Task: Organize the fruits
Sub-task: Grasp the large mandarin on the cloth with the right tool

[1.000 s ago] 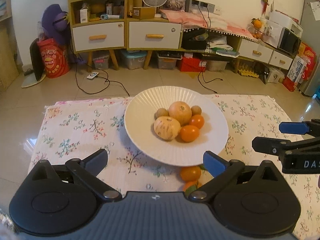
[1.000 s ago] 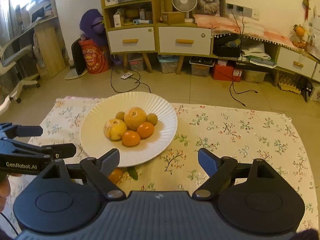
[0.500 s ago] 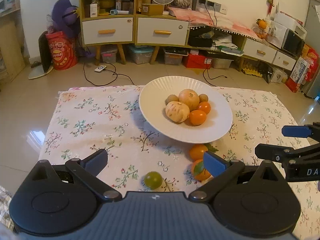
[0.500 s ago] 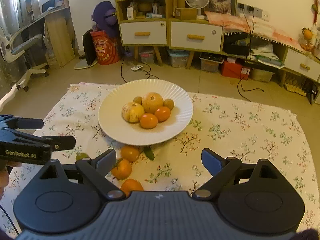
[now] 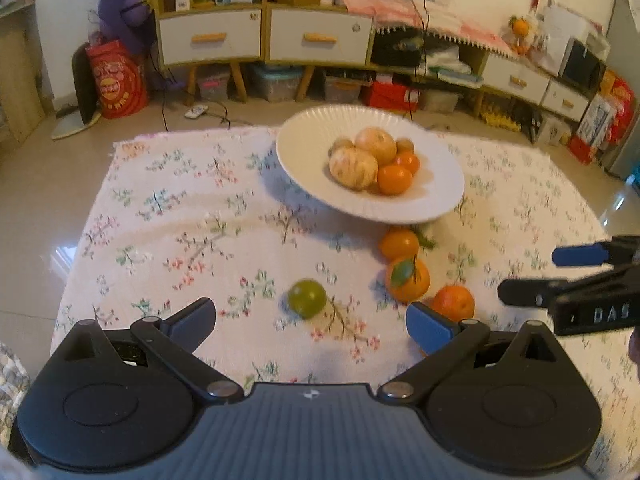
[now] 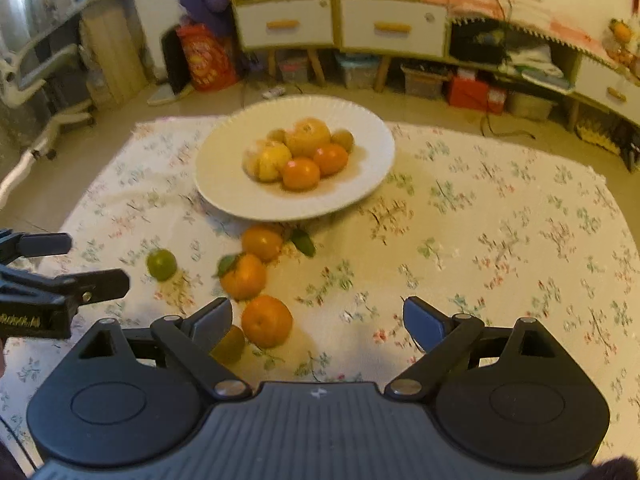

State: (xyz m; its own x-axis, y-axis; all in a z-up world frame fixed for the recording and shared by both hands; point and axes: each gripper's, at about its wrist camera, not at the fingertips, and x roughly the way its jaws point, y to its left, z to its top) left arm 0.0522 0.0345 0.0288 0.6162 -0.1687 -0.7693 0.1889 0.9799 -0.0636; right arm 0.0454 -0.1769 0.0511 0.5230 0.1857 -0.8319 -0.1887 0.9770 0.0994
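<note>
A white ribbed plate (image 5: 304,176) on the floral tablecloth holds two pale yellow round fruits, two oranges and some small brown fruits. In front of it lie three loose oranges (image 5: 407,278) in a row and one green fruit (image 5: 307,298). My left gripper (image 5: 308,316) is open and empty, with the green fruit just beyond the gap between its fingers. My right gripper (image 6: 318,314) is open wide and empty. The nearest orange (image 6: 267,320) sits by its left finger, which partly hides a darker fruit (image 6: 230,346). The plate (image 6: 224,192) lies farther ahead.
The floral cloth (image 6: 500,240) covers a low table, bare to the right of the plate. Each gripper shows at the edge of the other's view: right gripper (image 5: 560,276), left gripper (image 6: 68,264). Cabinets, boxes and cables line the floor beyond the table.
Both grippers have drawn back from the plate and dipped, so the loose oranges and green fruit have come into view. The right jaws stand a little wider than a second ago.
</note>
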